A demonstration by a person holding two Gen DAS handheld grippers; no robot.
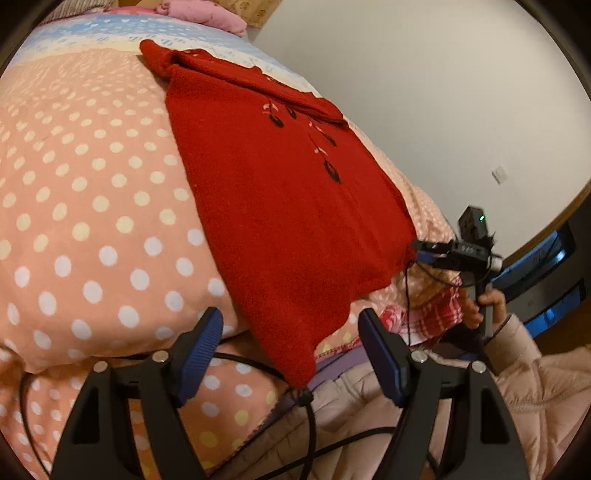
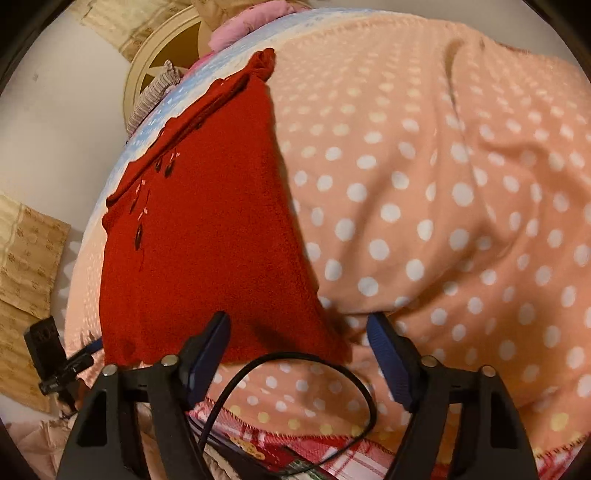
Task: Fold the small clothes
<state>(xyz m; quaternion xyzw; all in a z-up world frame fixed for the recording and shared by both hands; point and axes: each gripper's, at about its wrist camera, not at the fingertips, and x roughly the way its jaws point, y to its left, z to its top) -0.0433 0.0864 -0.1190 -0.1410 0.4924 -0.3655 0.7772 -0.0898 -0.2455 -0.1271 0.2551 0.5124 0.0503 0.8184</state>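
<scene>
A small red knit sweater (image 1: 280, 192) with dark flower embroidery lies flat on a pink polka-dot blanket (image 1: 81, 206), sleeves folded in, hem toward me. My left gripper (image 1: 291, 332) is open, its blue pads on either side of the hem's near corner, not touching it. In the left wrist view the right gripper (image 1: 421, 250) shows from the side at the hem's right corner. In the right wrist view the sweater (image 2: 199, 236) fills the left half, and my right gripper (image 2: 299, 332) is open around the hem's right corner. The left gripper (image 2: 83, 352) shows at the hem's left corner.
The blanket (image 2: 443, 206) covers a bed that drops off near me, with a red plaid cloth (image 2: 332, 454) below. Black cables (image 2: 295, 387) hang in front of the grippers. Pink cloth (image 1: 207, 14) lies at the far end. A white wall (image 1: 443, 92) stands on the right.
</scene>
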